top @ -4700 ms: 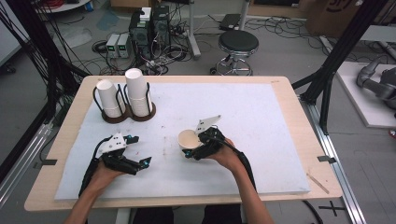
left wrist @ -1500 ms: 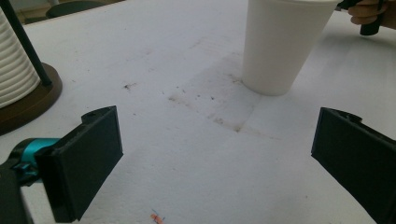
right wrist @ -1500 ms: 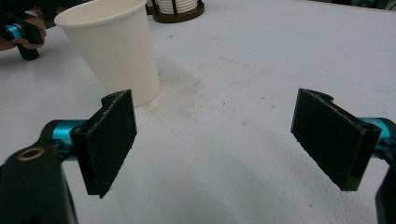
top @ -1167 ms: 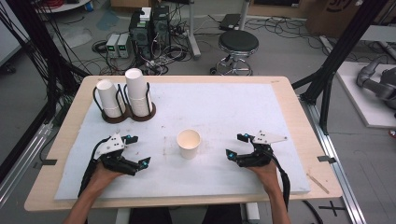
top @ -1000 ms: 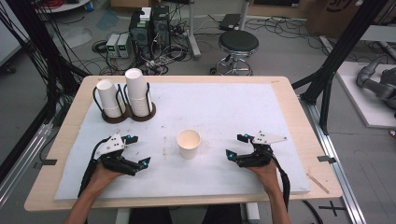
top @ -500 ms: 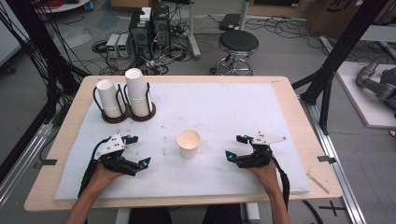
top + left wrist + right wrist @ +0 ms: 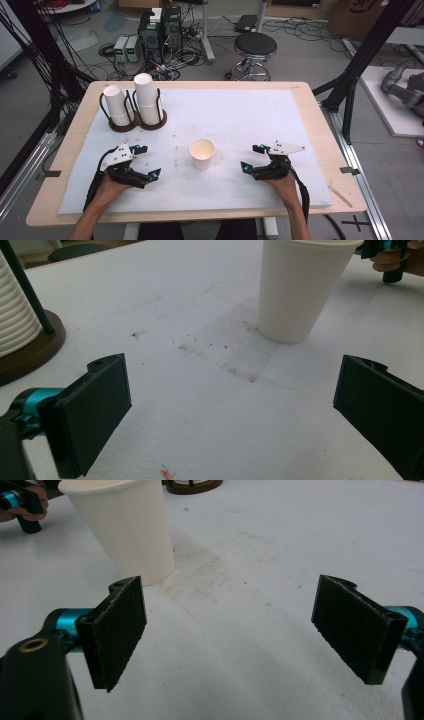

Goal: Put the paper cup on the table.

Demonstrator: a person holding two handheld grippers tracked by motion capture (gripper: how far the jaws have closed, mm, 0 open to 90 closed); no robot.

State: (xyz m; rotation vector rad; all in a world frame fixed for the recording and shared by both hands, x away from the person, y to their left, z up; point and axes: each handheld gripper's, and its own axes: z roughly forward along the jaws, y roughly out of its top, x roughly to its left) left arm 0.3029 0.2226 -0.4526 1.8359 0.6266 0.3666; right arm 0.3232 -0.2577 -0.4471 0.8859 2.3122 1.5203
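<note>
On the far left of the table, two wire-framed holders share a dark base: the shorter cup stack and, just beside it, the taller cup stack, both upside down and well apart from your hands. Your left gripper rests low on the white mat with its jaws spread wide and nothing between them; in the left gripper view the paper cup stands ahead and off to one side, not between the pads. That cup is upright, mouth up, near the middle of the mat's front half, between your two hands and touching neither. Your right gripper is likewise wide open and empty, resting on the mat to the cup's right. If you mean to pick the cup up, I would bring one gripper in level, straddle the wall below the rim, and close gently: thin paper will likely buckle under a hard squeeze. Keep the other gripper back, so its cable or jaw cannot nudge the cup over.
</note>
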